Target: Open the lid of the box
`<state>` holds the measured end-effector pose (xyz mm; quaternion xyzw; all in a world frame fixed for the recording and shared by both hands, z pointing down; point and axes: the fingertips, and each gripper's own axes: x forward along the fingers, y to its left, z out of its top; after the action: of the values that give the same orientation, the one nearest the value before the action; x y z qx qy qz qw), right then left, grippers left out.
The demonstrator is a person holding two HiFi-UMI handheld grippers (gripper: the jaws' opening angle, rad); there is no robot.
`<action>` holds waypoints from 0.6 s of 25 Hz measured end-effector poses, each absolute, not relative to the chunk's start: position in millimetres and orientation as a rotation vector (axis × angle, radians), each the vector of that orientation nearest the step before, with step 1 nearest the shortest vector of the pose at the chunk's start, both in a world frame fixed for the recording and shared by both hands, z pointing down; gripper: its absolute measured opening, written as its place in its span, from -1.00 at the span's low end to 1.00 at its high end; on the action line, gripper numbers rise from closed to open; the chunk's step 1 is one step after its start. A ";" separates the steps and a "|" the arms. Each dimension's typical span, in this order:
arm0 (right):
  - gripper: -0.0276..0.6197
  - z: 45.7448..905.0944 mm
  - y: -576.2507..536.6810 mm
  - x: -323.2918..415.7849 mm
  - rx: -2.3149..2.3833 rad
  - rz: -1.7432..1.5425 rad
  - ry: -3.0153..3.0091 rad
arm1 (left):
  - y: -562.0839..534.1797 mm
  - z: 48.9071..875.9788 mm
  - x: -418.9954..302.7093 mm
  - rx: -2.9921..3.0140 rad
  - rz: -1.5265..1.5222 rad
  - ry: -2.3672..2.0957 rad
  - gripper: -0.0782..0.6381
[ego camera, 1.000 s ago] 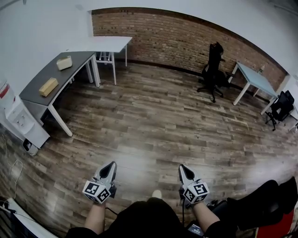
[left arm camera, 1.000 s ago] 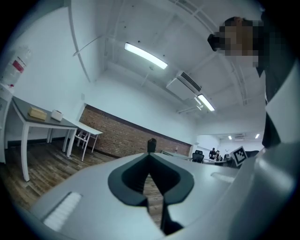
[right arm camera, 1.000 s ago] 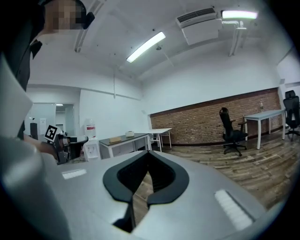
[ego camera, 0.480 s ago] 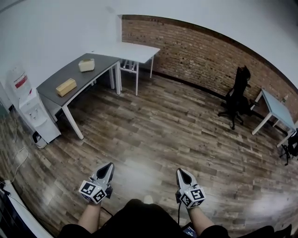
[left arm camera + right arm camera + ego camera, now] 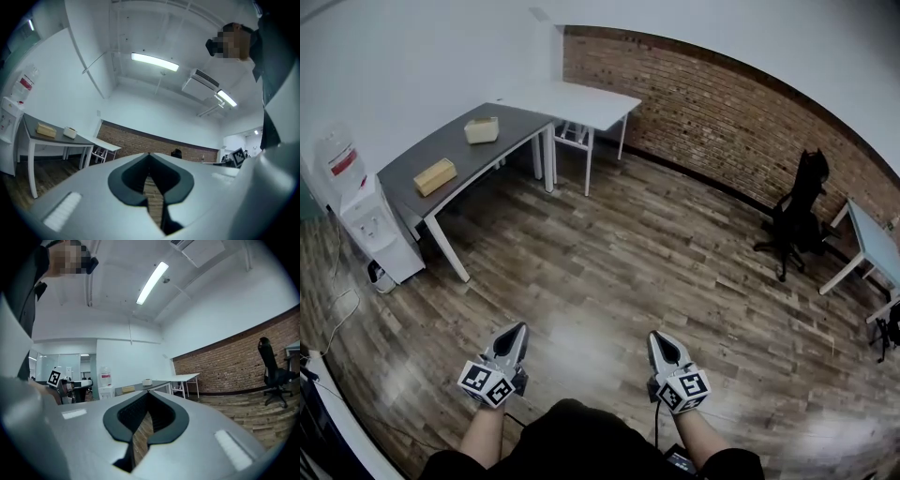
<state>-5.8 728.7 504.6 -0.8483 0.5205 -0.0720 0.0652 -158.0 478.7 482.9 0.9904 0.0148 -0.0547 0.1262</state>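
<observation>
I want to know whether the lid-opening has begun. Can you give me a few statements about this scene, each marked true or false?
1. The left gripper and the right gripper both have their jaws together, with nothing between them. True.
2. Two boxes, a tan box and a pale box, lie on the grey desk. True.
3. The left gripper touches the tan box. False: it is over the wooden floor, far from the desk.
4. The black chair stands at the grey desk. False: it is near the brick wall.
5. A water dispenser stands beside the grey desk. True.
</observation>
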 end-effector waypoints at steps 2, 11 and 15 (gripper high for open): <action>-0.91 504.6 723.4 6.1 -2.540 -0.223 1.575 | 477.0 483.0 -147.4 2.882 -0.161 0.023 -0.78; -0.91 531.3 674.5 24.7 -2.504 -0.347 1.621 | 441.4 502.4 -125.6 2.849 -0.082 -0.010 -0.78; -0.91 527.8 647.6 43.6 -2.527 -0.343 1.603 | 406.8 504.1 -107.8 2.840 -0.086 -0.021 -0.78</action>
<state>43.6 647.6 527.8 -0.8372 0.5311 -0.1136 0.0646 -107.8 406.8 504.1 0.9883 -0.0072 -0.0298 0.1494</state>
